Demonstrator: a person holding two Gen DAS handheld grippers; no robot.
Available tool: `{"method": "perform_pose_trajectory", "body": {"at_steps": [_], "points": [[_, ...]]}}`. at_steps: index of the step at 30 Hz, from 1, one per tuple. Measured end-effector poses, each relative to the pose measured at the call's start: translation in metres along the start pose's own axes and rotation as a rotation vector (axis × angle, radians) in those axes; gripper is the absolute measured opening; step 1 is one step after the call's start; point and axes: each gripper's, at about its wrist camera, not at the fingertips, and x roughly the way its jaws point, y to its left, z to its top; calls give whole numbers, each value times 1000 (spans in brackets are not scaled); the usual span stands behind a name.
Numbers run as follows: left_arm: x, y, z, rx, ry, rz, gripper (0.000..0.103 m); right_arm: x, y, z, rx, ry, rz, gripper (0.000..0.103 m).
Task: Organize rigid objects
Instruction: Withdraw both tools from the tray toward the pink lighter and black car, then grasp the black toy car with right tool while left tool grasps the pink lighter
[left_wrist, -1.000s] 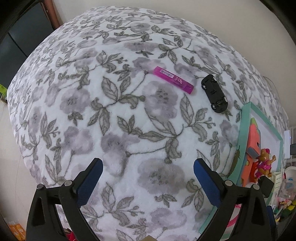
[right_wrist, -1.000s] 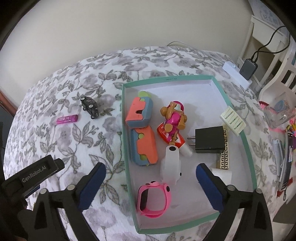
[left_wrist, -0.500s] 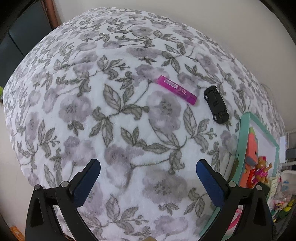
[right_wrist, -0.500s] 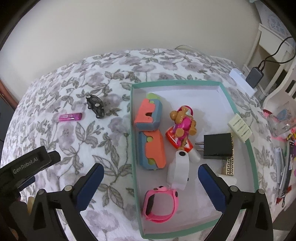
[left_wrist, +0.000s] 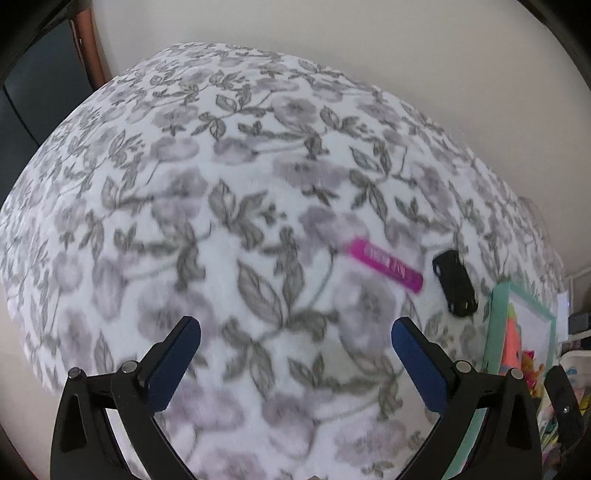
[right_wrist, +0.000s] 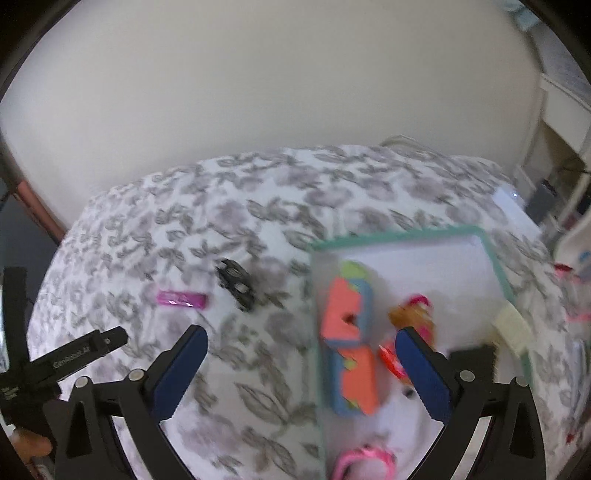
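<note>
A magenta flat stick (left_wrist: 386, 264) (right_wrist: 181, 298) and a black toy car (left_wrist: 455, 283) (right_wrist: 236, 283) lie side by side on the floral blanket (left_wrist: 221, 206). The teal-rimmed tray (right_wrist: 496, 266) (left_wrist: 495, 332) holds orange-and-blue foam blocks (right_wrist: 345, 314), a pink figure (right_wrist: 413, 314), a cream comb-like piece (right_wrist: 513, 328), a black plug and a pink watch (right_wrist: 365, 461). My left gripper (left_wrist: 295, 336) is open and empty, nearer than the stick and car. My right gripper (right_wrist: 301, 345) is open and empty over the tray's left rim.
A plain wall runs behind the bed. White furniture (right_wrist: 561, 110) and a charger with cable (right_wrist: 543, 199) stand at the right. A dark door (left_wrist: 40, 85) is at the left. The left gripper's body (right_wrist: 62, 362) shows at the lower left of the right wrist view.
Both cameras have pulled back and tilted up, so the stick, car and tray sit lower in view and blur. Both grippers stay open; nothing on the bed has moved.
</note>
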Motion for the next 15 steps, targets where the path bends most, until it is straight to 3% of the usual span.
{"method": "perform_pose_trajectory", "body": {"at_steps": [5, 15], "points": [[11, -2, 19, 50, -20, -19, 103, 28, 24, 14, -44, 25, 38, 102], [50, -38, 28, 323, -20, -17, 103, 89, 43, 20, -136, 114, 47, 78]]}}
